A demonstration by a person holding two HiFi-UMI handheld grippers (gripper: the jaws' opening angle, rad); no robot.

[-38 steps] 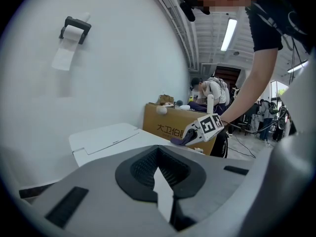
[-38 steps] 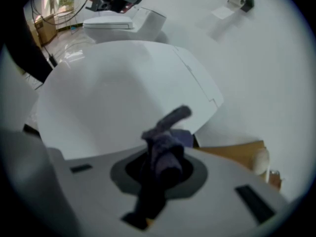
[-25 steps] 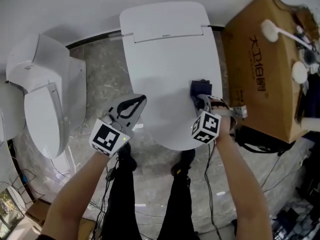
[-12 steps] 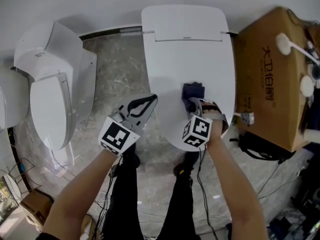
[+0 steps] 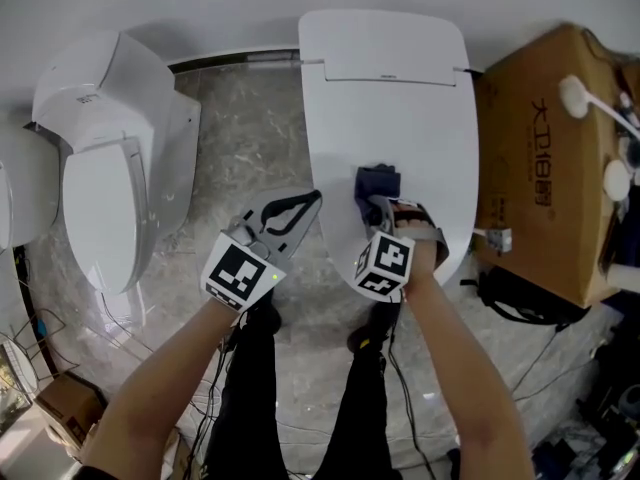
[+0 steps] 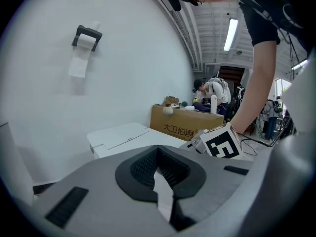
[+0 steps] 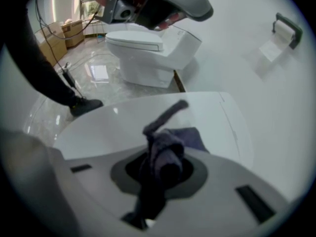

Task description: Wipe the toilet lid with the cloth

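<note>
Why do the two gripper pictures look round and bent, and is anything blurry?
Left and right gripper views: wide-angle lenses give dark corners and curved lines. Right gripper view: the cloth in the jaws is out of focus, and the floor shows glare. Head view: sharp, evenly lit.

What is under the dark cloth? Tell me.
The closed white toilet lid lies under the cloth, which the right gripper clamps. The patch of lid directly beneath the cloth is covered, so whether it is clean cannot be seen.
</note>
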